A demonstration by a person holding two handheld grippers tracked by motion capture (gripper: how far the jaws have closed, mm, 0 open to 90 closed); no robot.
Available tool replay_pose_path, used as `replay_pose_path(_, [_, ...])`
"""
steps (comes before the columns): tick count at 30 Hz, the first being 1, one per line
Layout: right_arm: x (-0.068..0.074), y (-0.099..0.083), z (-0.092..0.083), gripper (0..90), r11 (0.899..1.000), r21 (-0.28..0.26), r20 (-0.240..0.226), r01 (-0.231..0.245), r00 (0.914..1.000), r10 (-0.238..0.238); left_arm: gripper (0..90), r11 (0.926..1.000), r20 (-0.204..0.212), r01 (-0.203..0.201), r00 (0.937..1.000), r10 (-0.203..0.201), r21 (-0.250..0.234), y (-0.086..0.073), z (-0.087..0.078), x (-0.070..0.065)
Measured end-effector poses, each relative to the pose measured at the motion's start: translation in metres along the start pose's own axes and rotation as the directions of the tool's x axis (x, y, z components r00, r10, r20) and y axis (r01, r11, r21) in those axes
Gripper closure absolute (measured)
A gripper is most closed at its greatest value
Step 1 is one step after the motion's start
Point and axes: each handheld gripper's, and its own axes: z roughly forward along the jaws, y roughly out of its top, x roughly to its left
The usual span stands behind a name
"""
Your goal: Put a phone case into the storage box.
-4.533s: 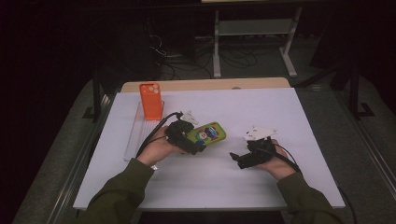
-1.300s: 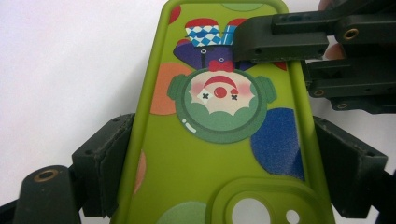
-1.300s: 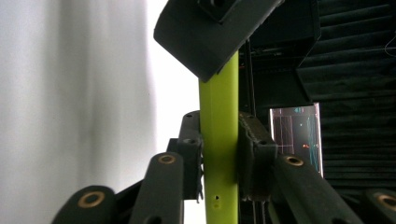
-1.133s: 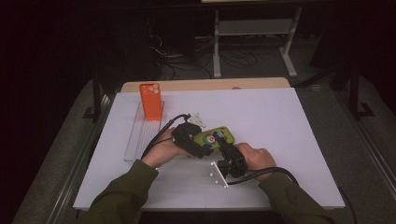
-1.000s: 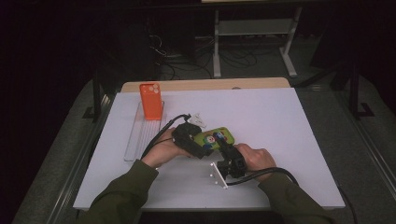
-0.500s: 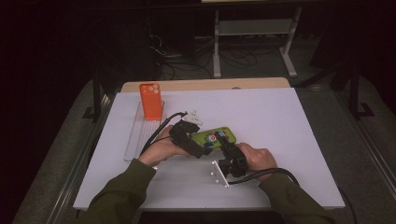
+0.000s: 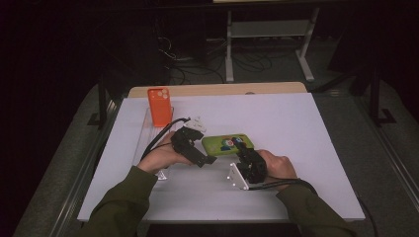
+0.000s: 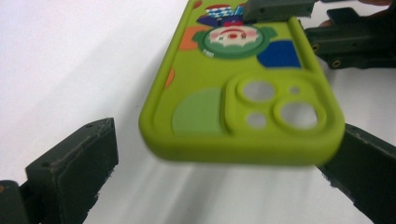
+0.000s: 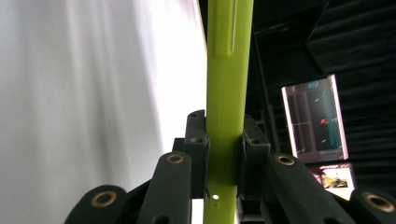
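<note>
My right tongs (image 9: 224,154) are clamped on the edge of the green phone case (image 7: 228,143), holding it raised off the white table (image 7: 306,128). My left tongs (image 8: 224,154) have just been opening; their jaws stand apart astride its camera end, the right jaw perhaps touching, leaving the hold to the right.

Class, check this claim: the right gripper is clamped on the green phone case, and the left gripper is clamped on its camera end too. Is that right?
Not quite. The right gripper is clamped on the green phone case, but the left gripper is open: its jaws have just opened, as the left gripper view shows.
</note>
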Motion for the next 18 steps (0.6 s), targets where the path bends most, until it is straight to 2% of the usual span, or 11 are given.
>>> replay_pose_path(4, [-0.006, -0.003, 0.0, 76.5, 0.995, 0.001, -0.029, -0.104, 0.9942, 0.104, 0.0, 0.9999, -0.01, 0.01, 0.9999, -0.01, -0.01, 0.0, -0.001, 0.001])
replay_pose_path(5, [-0.007, -0.004, 0.0, 76.5, 0.994, 0.006, -0.034, -0.112, 0.9931, 0.112, 0.0, 1.0, -0.015, -0.001, 0.9999, 0.001, -0.001, -0.001, -0.001, 0.001])
replay_pose_path(6, [-0.008, -0.005, 0.001, 76.5, 0.994, 0.001, -0.034, -0.112, 0.9931, 0.112, 0.0, 0.9999, -0.018, 0.004, 0.9998, -0.005, -0.01, -0.001, -0.001, 0.001])
replay_pose_path(10, [-0.013, -0.009, 0.002, 76.5, 0.983, 0.015, -0.066, -0.185, 0.9805, 0.185, 0.0, 1.0, -0.019, -0.001, 0.9998, 0.001, -0.009, -0.001, -0.001, 0.003])
replay_pose_path(12, [-0.015, -0.01, 0.002, 76.5, 0.967, 0.031, -0.087, -0.252, 0.9633, 0.254, 0.0, 1.0, -0.018, -0.006, 0.9998, 0.006, -0.001, -0.002, -0.001, 0.003])
replay_pose_path(13, [-0.016, -0.011, 0.003, 76.5, 0.96, 0.038, -0.09, -0.279, 0.9554, 0.281, 0.0, 0.9999, -0.019, 0.009, 0.9998, -0.009, -0.014, -0.002, 0.0, 0.002])
replay_pose_path(14, [-0.018, -0.012, 0.003, 76.5, 0.948, 0.04, -0.106, -0.314, 0.9425, 0.317, 0.0, 0.9998, -0.021, 0.011, 0.9997, -0.011, -0.017, -0.002, 0.0, 0.002])
replay_pose_path(15, [-0.018, -0.012, 0.003, 76.4, 0.931, 0.041, -0.112, -0.363, 0.9242, 0.365, 0.0, 0.9994, -0.022, 0.021, 0.9995, -0.021, -0.026, -0.002, 0.0, 0.002])
replay_pose_path(18, [-0.023, -0.016, 0.004, 76.4, 0.91, 0.055, -0.139, -0.412, 0.899, 0.415, 0.0, 0.9996, -0.027, 0.005, 0.9996, -0.006, -0.026, -0.001, -0.001, 0.003])
